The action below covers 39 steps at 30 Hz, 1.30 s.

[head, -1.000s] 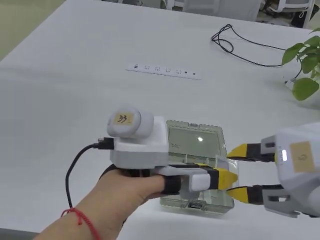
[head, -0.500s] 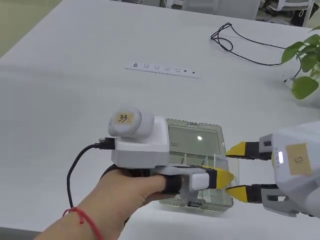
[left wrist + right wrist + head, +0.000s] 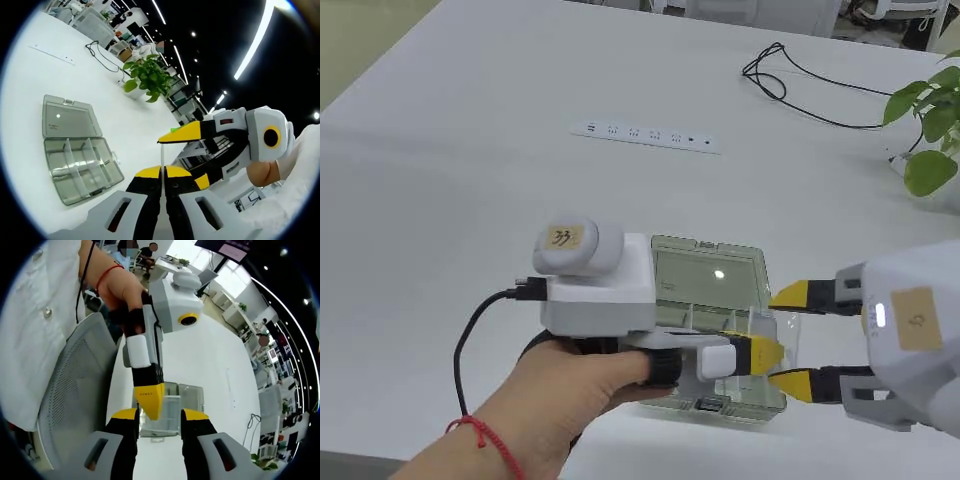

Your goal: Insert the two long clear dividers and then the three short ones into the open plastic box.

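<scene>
Left tool pinched shut on a clear divider, above the open box on the worktop. Right tool, jaws wide, has edged in around the divider. Probably steadying it before it is seated.

Right hand-held gripper jaws apart; left hand-held gripper yellow tip between them (clear box beyond).

White table with open plastic box, power strip, black cable, potted plant.
</scene>
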Available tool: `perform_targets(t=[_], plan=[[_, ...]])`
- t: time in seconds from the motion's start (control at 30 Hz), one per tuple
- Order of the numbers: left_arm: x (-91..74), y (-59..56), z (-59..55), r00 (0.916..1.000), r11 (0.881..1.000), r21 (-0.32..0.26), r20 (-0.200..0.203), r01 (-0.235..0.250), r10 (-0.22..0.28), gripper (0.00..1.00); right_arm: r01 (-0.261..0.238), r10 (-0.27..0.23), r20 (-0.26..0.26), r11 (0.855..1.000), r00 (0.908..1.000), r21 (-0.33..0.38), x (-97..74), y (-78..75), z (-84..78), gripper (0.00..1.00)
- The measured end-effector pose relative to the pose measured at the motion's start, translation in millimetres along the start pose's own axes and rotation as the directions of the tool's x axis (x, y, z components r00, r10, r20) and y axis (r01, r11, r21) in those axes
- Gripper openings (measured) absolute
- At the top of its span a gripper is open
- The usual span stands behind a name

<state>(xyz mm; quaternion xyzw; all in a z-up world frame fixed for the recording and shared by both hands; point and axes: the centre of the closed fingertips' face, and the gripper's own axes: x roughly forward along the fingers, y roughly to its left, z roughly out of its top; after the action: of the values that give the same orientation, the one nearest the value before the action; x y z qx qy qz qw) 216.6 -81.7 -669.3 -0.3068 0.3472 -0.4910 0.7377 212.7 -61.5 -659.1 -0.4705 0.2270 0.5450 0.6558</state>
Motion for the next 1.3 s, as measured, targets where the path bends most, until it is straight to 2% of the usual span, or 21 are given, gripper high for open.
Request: perform_targets(t=[0.03,0.1,0.17,0.23,0.33,0.4,0.43,0.47,0.53,0.57,0.6,0.63,0.67,0.73,0.87,1.07,1.2,1.3], plan=[[-0.4,0.4,0.2,1.0000,1.000,0.011,-0.001,-0.001,0.001,0.00,-0.007,0.007,0.011,1.000,0.9999,0.009,-1.6,-0.2,1.2,0.34],[-1.8,1.9,0.2,1.0000,0.997,0.082,-0.008,-0.002,0.002,0.00,-0.027,0.025,0.043,0.999,0.9987,0.041,-6.3,-1.7,3.9,0.34],[-3.3,0.1,-2.3,0.9995,0.988,0.152,-0.030,0.012,-0.008,0.00,-0.059,0.051,0.090,0.994,0.9946,0.087,-11.8,-4.3,6.7,0.34],[-5.0,-1.4,-4.8,0.9985,0.970,0.240,-0.052,0.025,-0.013,0.00,-0.095,0.078,0.132,0.987,0.9882,0.127,-18.7,-8.9,7.8,0.33],[-7.2,-7.1,-5.8,0.9969,0.938,0.340,-0.067,0.062,-0.041,0.00,-0.153,0.124,0.175,0.974,0.9767,0.167,-23.5,-13.3,4.6,0.31],[-8.5,-11.2,-5.8,0.9955,0.913,0.399,-0.072,0.085,-0.062,0.00,-0.243,0.196,0.228,0.948,0.9539,0.203,-28.5,-10.0,7.5,0.29],[-9.0,-12.2,-6.3,0.9949,0.900,0.425,-0.077,0.092,-0.065,0.00,-0.264,0.214,0.234,0.941,0.9483,0.210,-29.9,-9.3,7.8,0.28],[-9.3,-13.2,-6.2,0.9940,0.878,0.467,-0.081,0.102,-0.073,0.00,-0.280,0.230,0.236,0.938,0.9443,0.207,-31.1,-9.6,7.0,0.25],[-10.4,-15.6,-8.4,0.9919,0.850,0.513,-0.096,0.120,-0.082,0.00,-0.322,0.266,0.253,0.923,0.9301,0.212,-33.4,-9.7,7.9,0.23],[-11.2,-18.2,-9.7,0.9902,0.829,0.543,-0.104,0.135,-0.093,0.00,-0.355,0.294,0.264,0.906,0.9188,0.228,-34.6,-7.8,8.8,0.21],[-11.5,-20.0,-10.1,0.9892,0.818,0.557,-0.107,0.143,-0.101,0.00,-0.376,0.313,0.268,0.898,0.9111,0.230,-35.3,-6.6,9.3,0.20],[-11.8,-21.9,-10.9,0.9881,0.813,0.562,-0.110,0.151,-0.108,0.00,-0.394,0.330,0.275,0.891,0.9032,0.227,-36.0,-5.4,10.2,0.18],[-12.2,-24.3,-11.5,0.9860,0.800,0.576,-0.114,0.166,-0.122,0.00,-0.421,0.355,0.284,0.879,0.8908,0.222,-36.6,-3.2,12.0,0.17],[-12.7,-26.3,-13.5,0.9840,0.783,0.596,-0.121,0.177,-0.131,0.00,-0.467,0.401,0.288,0.858,0.8695,0.213,-37.4,2.5,13.8,0.16],[-12.2,-29.6,-16.1,0.9805,0.760,0.619,-0.136,0.196,-0.142,0.00,-0.499,0.440,0.275,0.843,0.8549,0.202,-34.3,5.9,13.5,0.13],[-12.7,-36.0,-15.5,0.9776,0.740,0.638,-0.132,0.210,-0.164,0.00,-0.543,0.486,0.273,0.816,0.8304,0.199,-34.1,13.6,15.0,0.09],[-12.8,-37.5,-15.0,0.9770,0.726,0.654,-0.132,0.213,-0.167,0.00,-0.557,0.503,0.264,0.808,0.8226,0.194,-34.4,18.3,15.7,0.06],[-13.0,-39.0,-14.1,0.9766,0.726,0.654,-0.129,0.214,-0.172,0.00,-0.559,0.506,0.265,0.805,0.8210,0.197,-34.6,19.5,16.5,0.05]])
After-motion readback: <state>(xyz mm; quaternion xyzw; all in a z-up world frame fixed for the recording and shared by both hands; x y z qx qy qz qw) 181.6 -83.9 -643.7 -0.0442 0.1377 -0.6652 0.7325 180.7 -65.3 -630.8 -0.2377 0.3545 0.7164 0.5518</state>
